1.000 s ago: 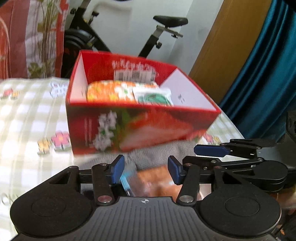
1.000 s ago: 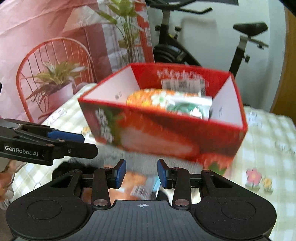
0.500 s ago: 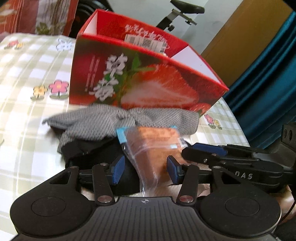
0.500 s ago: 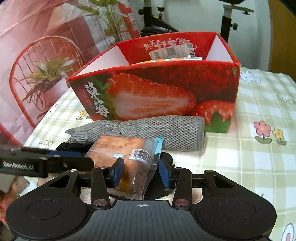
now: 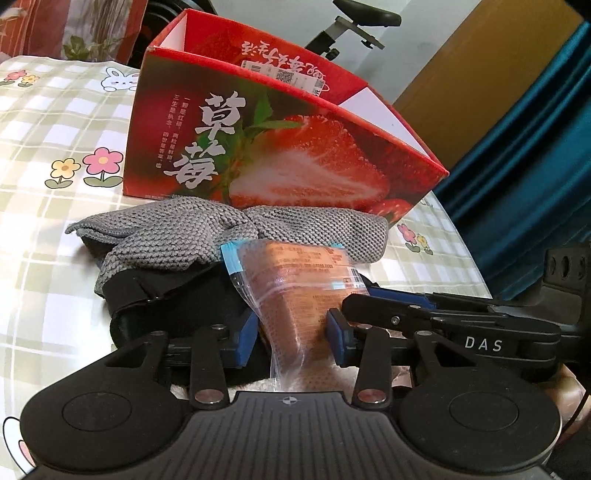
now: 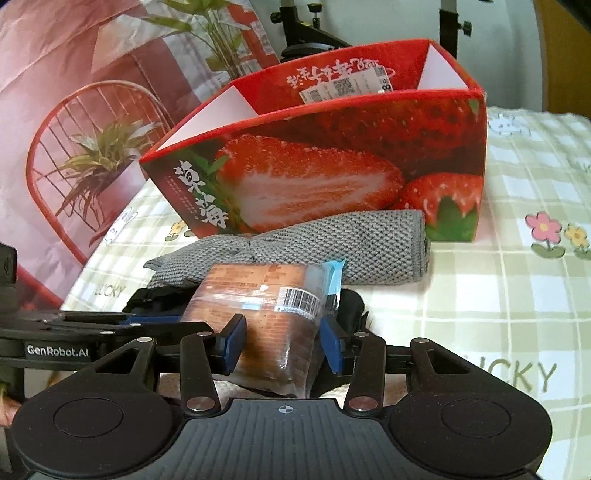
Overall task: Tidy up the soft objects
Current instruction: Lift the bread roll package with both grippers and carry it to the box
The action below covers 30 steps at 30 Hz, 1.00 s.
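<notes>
Checked, flower-printed cover spread over the surface [image 5: 48,221], with an exercise bike [image 5: 354,22] and a teal curtain [image 5: 535,147] behind. Standing upright on it, open at the top: a red strawberry box [image 5: 280,158], white inside on its side walls, a barcode label stuck to the inner far wall; contents hidden behind the near wall from both views. Lying against the foot of the box: a gray knit cloth [image 5: 177,236], draped over a black fabric item [image 5: 177,310]. In front of the cloth, outside the box and tilted over the black item: a wrapped cake packet [image 5: 295,280], clear film with a blue sealed edge. Gripped from both sides at once: left tool [image 5: 291,338] closing, blue pads against the packet's near end; right tool [image 6: 282,345] easing open, the packet between its pads and touching both. Crossing in from the side in each wrist view, the other tool's fingers, just beside the packet.
</notes>
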Each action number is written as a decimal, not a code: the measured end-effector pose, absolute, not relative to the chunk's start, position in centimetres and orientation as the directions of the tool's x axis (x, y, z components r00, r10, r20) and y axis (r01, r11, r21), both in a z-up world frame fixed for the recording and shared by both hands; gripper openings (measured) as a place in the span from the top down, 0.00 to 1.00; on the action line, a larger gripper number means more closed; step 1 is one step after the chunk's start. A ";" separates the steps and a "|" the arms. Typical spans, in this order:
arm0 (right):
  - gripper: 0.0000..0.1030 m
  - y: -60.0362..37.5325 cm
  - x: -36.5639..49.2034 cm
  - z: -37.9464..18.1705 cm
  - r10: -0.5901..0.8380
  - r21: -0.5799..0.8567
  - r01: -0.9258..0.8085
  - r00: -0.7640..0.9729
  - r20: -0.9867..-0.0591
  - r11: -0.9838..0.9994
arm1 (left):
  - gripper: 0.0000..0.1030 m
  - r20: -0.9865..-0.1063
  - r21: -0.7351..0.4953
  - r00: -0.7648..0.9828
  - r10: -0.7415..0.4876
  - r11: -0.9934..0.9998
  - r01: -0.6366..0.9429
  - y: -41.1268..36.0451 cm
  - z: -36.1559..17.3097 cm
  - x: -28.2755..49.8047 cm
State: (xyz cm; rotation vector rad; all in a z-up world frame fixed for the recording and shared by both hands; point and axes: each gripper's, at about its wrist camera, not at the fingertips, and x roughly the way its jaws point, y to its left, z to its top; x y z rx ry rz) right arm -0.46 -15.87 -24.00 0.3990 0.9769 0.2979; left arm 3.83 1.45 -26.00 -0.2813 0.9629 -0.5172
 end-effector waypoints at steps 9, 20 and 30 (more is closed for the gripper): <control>0.58 -15.9 -0.1 -24.9 0.453 0.517 -0.031 0.527 -0.719 0.856 | 0.59 -0.706 -0.435 0.464 -0.535 0.845 0.312 0.7 -26.3 3.9; 0.63 -15.5 -0.6 -23.1 0.435 0.477 -0.082 0.567 -0.699 0.875 | 0.62 -0.687 -0.415 0.490 -0.537 0.843 0.342 0.5 -24.5 3.6; 0.63 -15.4 -0.7 -20.3 0.414 0.434 -0.132 0.628 -0.659 0.891 | 0.62 -0.634 -0.398 0.542 -0.552 0.834 0.383 0.6 -21.9 3.2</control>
